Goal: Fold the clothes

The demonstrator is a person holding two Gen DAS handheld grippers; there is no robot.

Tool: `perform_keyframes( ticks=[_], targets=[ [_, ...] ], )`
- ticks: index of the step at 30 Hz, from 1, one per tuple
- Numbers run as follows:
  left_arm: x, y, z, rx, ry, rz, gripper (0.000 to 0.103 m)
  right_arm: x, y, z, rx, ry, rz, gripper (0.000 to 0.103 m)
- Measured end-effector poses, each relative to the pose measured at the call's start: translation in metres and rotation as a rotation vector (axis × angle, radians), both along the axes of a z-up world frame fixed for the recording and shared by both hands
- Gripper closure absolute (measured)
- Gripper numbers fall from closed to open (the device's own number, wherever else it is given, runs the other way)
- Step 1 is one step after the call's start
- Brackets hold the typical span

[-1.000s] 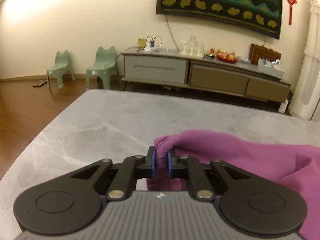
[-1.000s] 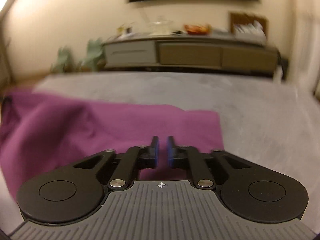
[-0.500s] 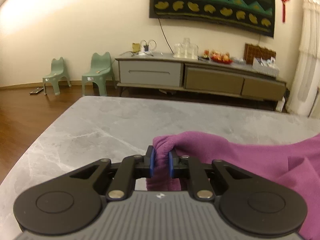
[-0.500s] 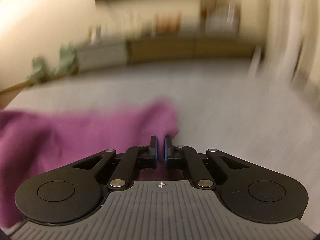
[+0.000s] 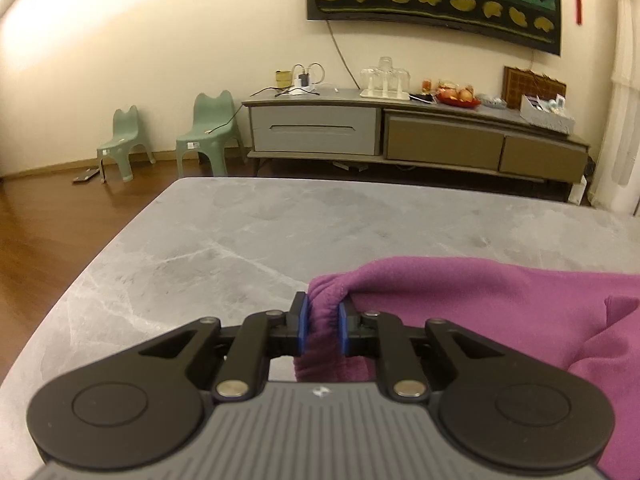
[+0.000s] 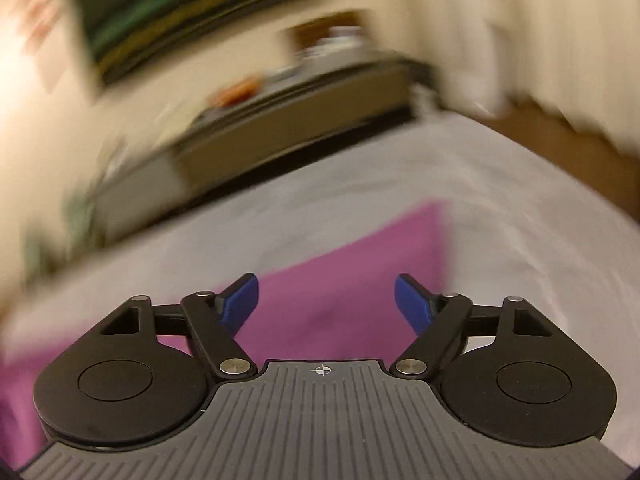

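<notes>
Left gripper (image 5: 322, 322): clamped tight on a bunched, gathered edge of the purple garment (image 5: 500, 304), its blue pads pressing the fabric from both sides.
Right gripper (image 6: 326, 307): spread wide, blue fingertips (image 6: 240, 306) well apart, holding nothing, with purple cloth showing between and below them.
Garment: lies on the grey marble table (image 5: 248, 248), spreading to the right of the left gripper, with a loose fold near the edge.
Right wrist view: heavily blurred; the room behind cannot be made out clearly.
Background: a low sideboard (image 5: 400, 136) and two green chairs (image 5: 210, 128) against the wall.
</notes>
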State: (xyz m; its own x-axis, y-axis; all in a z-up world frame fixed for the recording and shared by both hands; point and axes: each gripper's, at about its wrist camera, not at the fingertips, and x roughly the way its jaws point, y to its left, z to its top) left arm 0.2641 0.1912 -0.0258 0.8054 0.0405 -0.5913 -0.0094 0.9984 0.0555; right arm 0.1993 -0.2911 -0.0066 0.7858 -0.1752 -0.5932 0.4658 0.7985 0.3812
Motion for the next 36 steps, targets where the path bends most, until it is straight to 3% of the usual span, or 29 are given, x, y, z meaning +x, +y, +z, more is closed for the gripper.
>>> perform_keyframes(
  ticks=[2,6,8,9,11,12,14,15,17,19,20,21,24,26,29,33,36],
  targets=[
    [0.002,-0.004,-0.002,0.015,0.004,-0.019,0.087,0.0,-0.033,-0.01,0.053,0.052,-0.053,0.023],
    [0.006,-0.01,-0.006,0.043,0.009,-0.039,0.087,0.049,-0.038,-0.05,-0.012,0.211,0.039,0.027],
    [0.008,-0.006,-0.008,0.055,0.0,-0.007,0.088,0.062,-0.029,-0.063,-0.035,0.209,0.134,0.06],
    [0.008,-0.001,-0.005,0.049,-0.024,0.023,0.088,0.061,-0.026,-0.065,-0.05,0.193,0.171,0.092],
    [0.003,0.008,0.006,0.012,-0.091,0.069,0.088,0.057,-0.013,-0.041,-0.115,0.113,0.16,0.093],
    [-0.001,0.013,0.014,-0.016,-0.134,0.086,0.088,0.048,0.003,-0.014,-0.257,0.042,0.142,0.093],
    [0.001,0.007,0.018,0.026,-0.181,0.109,0.088,0.033,0.049,0.033,-0.656,-0.067,0.135,0.094],
    [0.002,0.004,0.02,0.048,-0.203,0.121,0.088,0.035,0.069,0.038,-0.821,-0.072,0.124,0.094],
    [0.022,-0.003,0.004,0.115,-0.136,0.122,0.088,0.054,0.076,0.018,-0.947,0.022,0.112,0.091],
    [0.04,-0.004,-0.016,0.151,-0.042,0.127,0.088,0.073,0.045,-0.02,-0.737,0.151,0.148,0.048],
    [0.041,-0.003,-0.018,0.146,-0.028,0.125,0.088,0.082,0.029,-0.038,-0.631,0.214,0.165,0.044],
    [0.043,-0.001,-0.02,0.141,-0.014,0.124,0.088,0.087,0.013,-0.052,-0.526,0.254,0.169,0.051],
    [0.047,0.003,-0.026,0.126,0.028,0.118,0.086,0.071,-0.039,-0.048,-0.229,0.193,0.084,0.044],
    [0.047,0.002,-0.029,0.129,0.04,0.102,0.085,0.062,-0.066,-0.041,-0.124,0.122,0.025,0.037],
    [0.047,-0.003,-0.036,0.18,0.052,0.102,0.085,0.065,-0.087,-0.049,-0.083,0.126,-0.014,0.033],
    [0.049,-0.002,-0.04,0.201,0.056,0.112,0.085,0.071,-0.093,-0.073,-0.134,0.174,-0.079,0.034],
    [0.052,-0.002,-0.042,0.21,0.065,0.108,0.085,0.082,-0.091,-0.079,-0.193,0.191,-0.041,0.037]
  ],
)
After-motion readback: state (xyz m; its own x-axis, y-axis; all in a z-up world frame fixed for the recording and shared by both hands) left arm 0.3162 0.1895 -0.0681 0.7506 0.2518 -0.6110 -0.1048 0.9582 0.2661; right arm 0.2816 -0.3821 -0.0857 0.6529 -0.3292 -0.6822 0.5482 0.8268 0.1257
